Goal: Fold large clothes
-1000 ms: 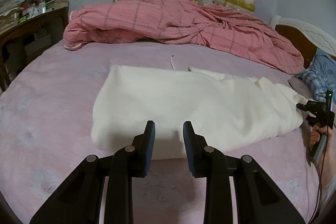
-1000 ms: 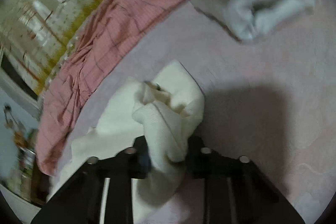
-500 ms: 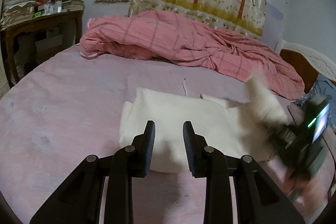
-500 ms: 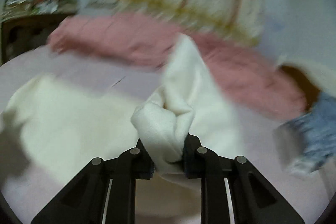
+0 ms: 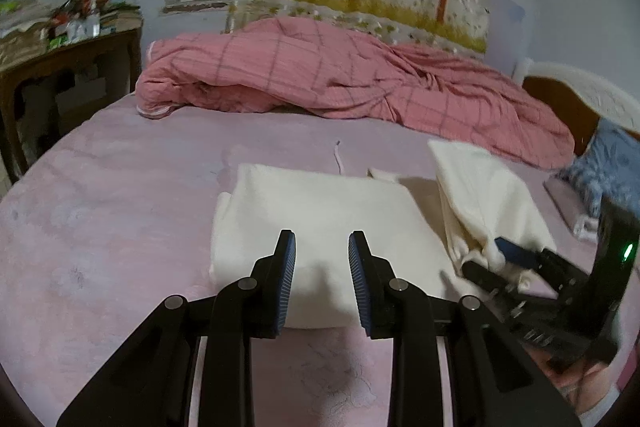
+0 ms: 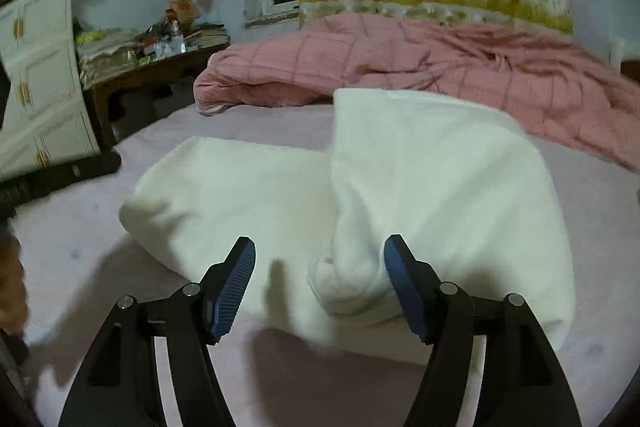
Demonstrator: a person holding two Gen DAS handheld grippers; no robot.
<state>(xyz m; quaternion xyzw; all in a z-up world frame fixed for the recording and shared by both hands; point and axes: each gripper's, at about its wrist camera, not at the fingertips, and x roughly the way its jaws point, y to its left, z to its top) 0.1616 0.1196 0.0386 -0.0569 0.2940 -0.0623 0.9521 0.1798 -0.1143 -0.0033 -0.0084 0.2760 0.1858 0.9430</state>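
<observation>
Two grippers | right gripper (image 6: 320, 287) jaws just opened, cream garment (image 6: 420, 195) fold between, released | left gripper (image 5: 322, 283) part-open, empty | advice: withdraw straight back, avoid snagging.

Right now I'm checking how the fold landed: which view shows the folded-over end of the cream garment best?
The right wrist view: the folded-over end fills the frame, lying between the right gripper's just-opened jaws. The left wrist view shows it smaller at the right edge, partly hidden by the right gripper.
</observation>
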